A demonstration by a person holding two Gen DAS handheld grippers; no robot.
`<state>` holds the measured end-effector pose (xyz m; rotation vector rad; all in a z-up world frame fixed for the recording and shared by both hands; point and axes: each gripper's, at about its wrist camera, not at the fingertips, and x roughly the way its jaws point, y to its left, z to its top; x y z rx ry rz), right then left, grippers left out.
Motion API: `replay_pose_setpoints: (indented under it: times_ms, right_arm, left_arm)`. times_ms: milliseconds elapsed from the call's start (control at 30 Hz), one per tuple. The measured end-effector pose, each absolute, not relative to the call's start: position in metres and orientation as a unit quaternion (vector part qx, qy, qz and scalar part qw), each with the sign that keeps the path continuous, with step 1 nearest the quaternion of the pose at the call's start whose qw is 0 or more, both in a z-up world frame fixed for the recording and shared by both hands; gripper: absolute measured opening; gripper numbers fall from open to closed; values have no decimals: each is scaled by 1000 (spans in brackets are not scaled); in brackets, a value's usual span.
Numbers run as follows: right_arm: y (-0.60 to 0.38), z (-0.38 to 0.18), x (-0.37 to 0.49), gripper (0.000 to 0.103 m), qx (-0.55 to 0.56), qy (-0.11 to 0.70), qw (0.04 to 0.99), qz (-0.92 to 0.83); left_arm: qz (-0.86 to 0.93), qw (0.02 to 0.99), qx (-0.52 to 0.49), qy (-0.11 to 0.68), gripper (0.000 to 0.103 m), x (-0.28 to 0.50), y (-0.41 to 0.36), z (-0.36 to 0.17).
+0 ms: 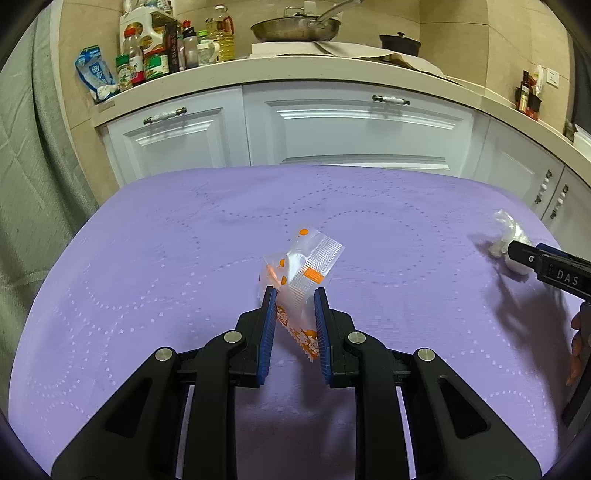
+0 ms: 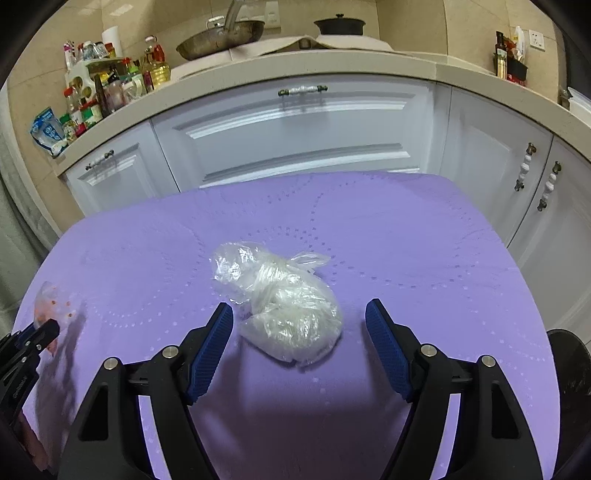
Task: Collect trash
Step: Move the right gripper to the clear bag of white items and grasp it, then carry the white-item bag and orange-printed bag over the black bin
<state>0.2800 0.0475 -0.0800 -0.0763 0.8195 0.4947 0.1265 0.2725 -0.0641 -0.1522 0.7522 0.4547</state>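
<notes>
A clear snack wrapper with orange print (image 1: 314,258) sticks up from my left gripper (image 1: 294,291), which is shut on its lower part just above the purple tablecloth (image 1: 147,258). In the right wrist view the same wrapper (image 2: 55,302) shows at the far left, at the left gripper's tip (image 2: 48,326). A crumpled clear plastic bag (image 2: 288,310) lies on the cloth. My right gripper (image 2: 300,308) stands open around the bag's near end, with a gap on each side of it. In the left wrist view the bag (image 1: 508,230) lies at the right edge, behind the right gripper (image 1: 526,251).
White cabinets (image 2: 295,125) stand beyond the table's far edge. The counter above carries bottles and jars (image 1: 166,55), a steel pan (image 1: 295,27) and a black pot (image 2: 340,24). A dark round object (image 2: 569,369) sits off the table's right side. A hand (image 1: 578,332) shows at the right.
</notes>
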Motion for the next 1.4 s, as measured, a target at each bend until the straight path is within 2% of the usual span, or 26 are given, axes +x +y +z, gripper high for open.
replay_pose_setpoints:
  times_ms: [100,167,233,767,1400]
  right_arm:
    - [50,-85,282,71,-43,406,881,239]
    - [49,-87,283,57,-41,412,877,245]
    - [49,-87,282,55,-41,410,877,245]
    - [4,-78,247,54,-20,393,891,227]
    - [-117,-61,188,54,24,360,921,148]
  left_arm:
    - [222,902,-76,363,20,127,276,-64]
    - [222,902,-77,363,20,127,276,-65]
    - [220,902,-77,364,20,128,275,-65]
    - [193,910,-70,361,20,127,245,-61]
    - [89,934,-38,345,20,123,121,-40]
